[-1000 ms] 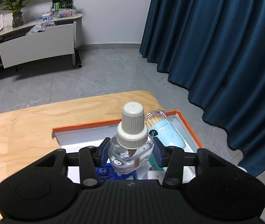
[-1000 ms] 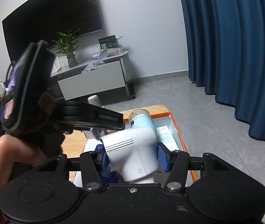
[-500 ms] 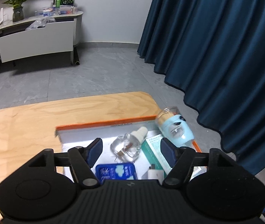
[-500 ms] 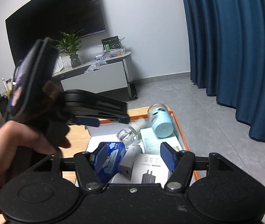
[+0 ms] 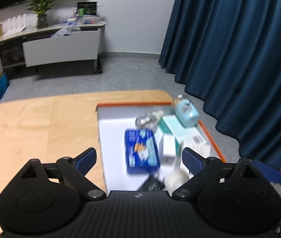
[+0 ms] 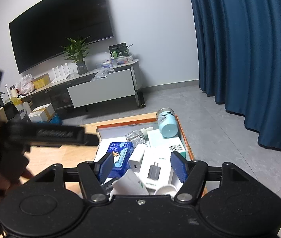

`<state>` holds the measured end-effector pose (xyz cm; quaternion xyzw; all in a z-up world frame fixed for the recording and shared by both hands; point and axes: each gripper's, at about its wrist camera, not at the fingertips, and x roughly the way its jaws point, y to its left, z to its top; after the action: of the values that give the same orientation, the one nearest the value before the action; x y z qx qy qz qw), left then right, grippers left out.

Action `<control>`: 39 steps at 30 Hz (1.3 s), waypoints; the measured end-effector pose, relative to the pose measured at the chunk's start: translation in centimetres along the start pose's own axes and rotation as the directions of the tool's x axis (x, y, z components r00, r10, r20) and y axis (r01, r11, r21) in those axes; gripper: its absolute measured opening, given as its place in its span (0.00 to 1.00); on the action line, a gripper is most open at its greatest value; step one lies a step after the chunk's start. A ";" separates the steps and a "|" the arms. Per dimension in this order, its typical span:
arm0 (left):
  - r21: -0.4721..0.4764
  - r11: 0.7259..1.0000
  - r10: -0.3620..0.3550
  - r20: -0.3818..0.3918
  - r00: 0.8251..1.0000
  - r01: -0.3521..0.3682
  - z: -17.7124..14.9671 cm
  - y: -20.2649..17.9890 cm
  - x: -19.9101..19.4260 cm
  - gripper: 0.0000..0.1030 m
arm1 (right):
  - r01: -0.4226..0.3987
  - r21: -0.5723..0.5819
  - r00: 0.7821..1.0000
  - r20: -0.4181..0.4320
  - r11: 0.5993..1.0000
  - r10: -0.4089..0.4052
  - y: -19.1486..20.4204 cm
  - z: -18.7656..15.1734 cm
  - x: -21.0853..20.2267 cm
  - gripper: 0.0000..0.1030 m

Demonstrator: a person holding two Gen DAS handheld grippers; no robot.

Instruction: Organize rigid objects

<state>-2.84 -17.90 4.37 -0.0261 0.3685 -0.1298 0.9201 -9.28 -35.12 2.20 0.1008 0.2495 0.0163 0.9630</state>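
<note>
Right wrist view: clear bottle point(image 6: 135, 135) lies released in orange-rimmed box point(image 6: 183, 134) at 12 o'clock. Right gripper point(image 6: 142, 165) and left gripper point(image 5: 138, 158) jaws have just been opening, empty. Next: locate another item on the surface point(image 5: 41, 123).

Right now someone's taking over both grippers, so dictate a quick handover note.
Left tongs: open, empty, jaws just opened.
Right tongs: open, empty, jaws just opened.
In the box: clear bottle lying down, blue pack, teal jar, white charger, cartons.
Done: bottle and a white item are in the box.
Left: table bare where seen; check elsewhere.
</note>
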 end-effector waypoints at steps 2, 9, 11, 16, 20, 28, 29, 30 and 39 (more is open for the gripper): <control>0.007 1.000 0.009 -0.009 1.000 -0.009 -0.9 -0.3 -0.7 0.96 | -0.001 -0.012 1.000 -0.004 1.000 0.001 -0.1 -0.4 -0.9 0.76; -0.012 0.998 0.057 -0.023 0.998 -0.057 -3.8 -1.0 -3.1 1.00 | 0.015 -0.022 1.000 -0.016 1.000 -0.015 0.1 -1.6 -3.2 0.78; -0.015 0.998 0.067 -0.023 0.997 -0.067 -4.4 -1.3 -3.7 1.00 | 0.020 -0.026 1.000 -0.019 0.999 -0.020 0.1 -1.8 -3.7 0.78; -0.014 0.995 0.101 -0.047 0.994 -0.101 -6.1 -1.7 -4.3 1.00 | 0.027 -0.022 0.999 -0.025 0.999 -0.028 0.0 -2.5 -4.5 0.78; -0.011 0.993 0.119 -0.061 0.991 -0.120 -7.4 -2.0 -4.8 1.00 | 0.039 -0.027 0.999 -0.034 0.999 -0.040 -0.1 -3.0 -5.0 0.78; 0.017 0.992 0.125 -0.079 0.989 -0.124 -8.5 -2.7 -4.9 1.00 | 0.046 -0.018 0.998 -0.040 0.999 -0.046 -0.4 -3.6 -5.3 0.78; 0.022 0.992 0.126 -0.080 0.989 -0.124 -8.6 -2.8 -4.9 1.00 | 0.046 -0.018 0.998 -0.040 0.999 -0.046 -0.4 -3.7 -5.3 0.78; 0.024 0.992 0.126 -0.082 0.989 -0.124 -8.7 -2.9 -4.9 1.00 | 0.045 -0.019 0.998 -0.041 0.999 -0.046 -0.4 -3.8 -5.3 0.78; 0.011 0.993 0.115 -0.088 0.990 -0.114 -9.2 -2.5 -4.8 1.00 | 0.044 -0.023 0.998 -0.051 0.999 -0.045 -0.1 -4.1 -5.1 0.78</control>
<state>-13.02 -18.68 1.26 0.0036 0.4093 -0.0788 0.9090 -15.70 -34.88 1.09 0.0841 0.2764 0.0002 0.9574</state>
